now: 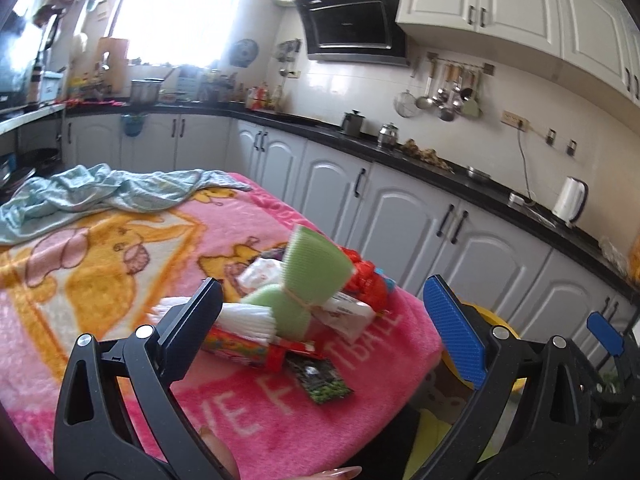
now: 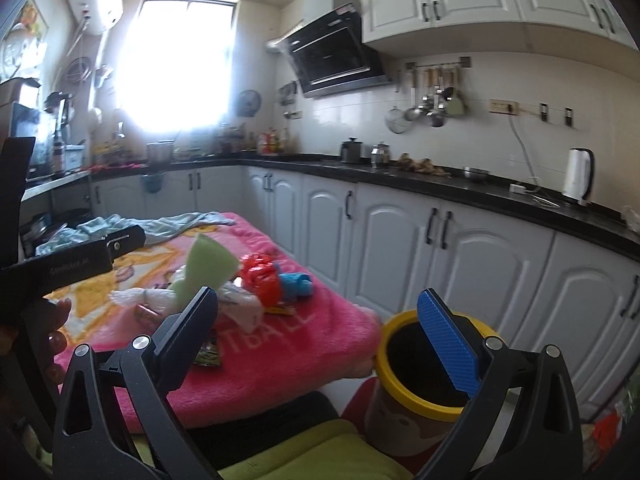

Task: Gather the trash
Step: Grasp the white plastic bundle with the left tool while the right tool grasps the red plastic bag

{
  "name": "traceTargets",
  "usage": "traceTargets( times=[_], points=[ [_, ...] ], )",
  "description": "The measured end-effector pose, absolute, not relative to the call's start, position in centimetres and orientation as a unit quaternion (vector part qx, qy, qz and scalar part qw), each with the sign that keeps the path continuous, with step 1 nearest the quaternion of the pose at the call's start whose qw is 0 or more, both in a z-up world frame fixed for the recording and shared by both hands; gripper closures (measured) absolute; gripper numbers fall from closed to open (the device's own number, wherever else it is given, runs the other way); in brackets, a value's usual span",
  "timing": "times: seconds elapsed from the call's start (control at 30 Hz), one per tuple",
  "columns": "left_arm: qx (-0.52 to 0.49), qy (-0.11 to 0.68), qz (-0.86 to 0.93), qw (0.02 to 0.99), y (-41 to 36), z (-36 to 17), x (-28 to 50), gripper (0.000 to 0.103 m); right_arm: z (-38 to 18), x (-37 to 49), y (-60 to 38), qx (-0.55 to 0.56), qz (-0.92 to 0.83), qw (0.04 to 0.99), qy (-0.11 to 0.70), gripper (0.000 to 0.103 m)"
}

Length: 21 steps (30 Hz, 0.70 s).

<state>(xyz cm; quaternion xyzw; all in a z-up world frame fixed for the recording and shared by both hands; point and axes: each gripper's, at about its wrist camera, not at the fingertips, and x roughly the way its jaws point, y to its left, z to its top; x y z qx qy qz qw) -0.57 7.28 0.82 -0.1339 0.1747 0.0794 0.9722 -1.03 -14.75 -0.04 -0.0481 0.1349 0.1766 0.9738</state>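
**Pick one piece of litter and carry it to the bin**

Left wrist view: your left tongs (image 1: pixel 322 312) are spread wide and hold nothing. The heap of litter lies near the right edge of the desk covered by a pink plush blanket (image 1: pixel 120 280). In the heap are a pale green foam fruit net bound with a rubber band (image 1: pixel 316 276), a crumpled red plastic bag (image 1: pixel 366 278), a white paper packet (image 1: pixel 346 314), a red printed snack tube (image 1: pixel 240 346) and a dark green foil sachet (image 1: pixel 324 378). I judge the green net the easiest first grab, since it stands tallest. Close on its banded waist, not the soft flare.

Right wrist view: your right tongs (image 2: pixel 316 324) are likewise spread and empty, hanging between the desk edge and the round bin with a yellow rim (image 2: pixel 384 344), which stands just beside the desk. The bin mouth is open and partly behind your blue pad (image 2: pixel 448 344). Lift clear of the blanket pile before swinging across.
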Motion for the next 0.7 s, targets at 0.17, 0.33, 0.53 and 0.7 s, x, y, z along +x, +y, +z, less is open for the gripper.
traceTargets(
  times=[0.17,0.33,0.53,0.7],
  points=[
    [-0.148,0.167,0.106,0.969,9.4,1.0,-0.9,0.011,0.1,-0.3,-12.7,-0.062,0.206,0.968,0.133,0.006],
    [-0.165,0.165,0.131,0.964,11.5,0.9,-1.1,0.011,0.5,0.8,-10.9,-0.068,0.235,0.960,0.134,0.006],
    [-0.189,0.168,0.160,0.954,14.4,0.6,-1.3,0.011,0.9,3.3,-8.5,-0.074,0.257,0.952,0.148,0.006],
    [-0.224,0.188,0.181,0.939,17.4,-0.7,-1.0,0.011,0.6,5.4,-6.8,-0.083,0.268,0.946,0.160,0.006]
  ],
)
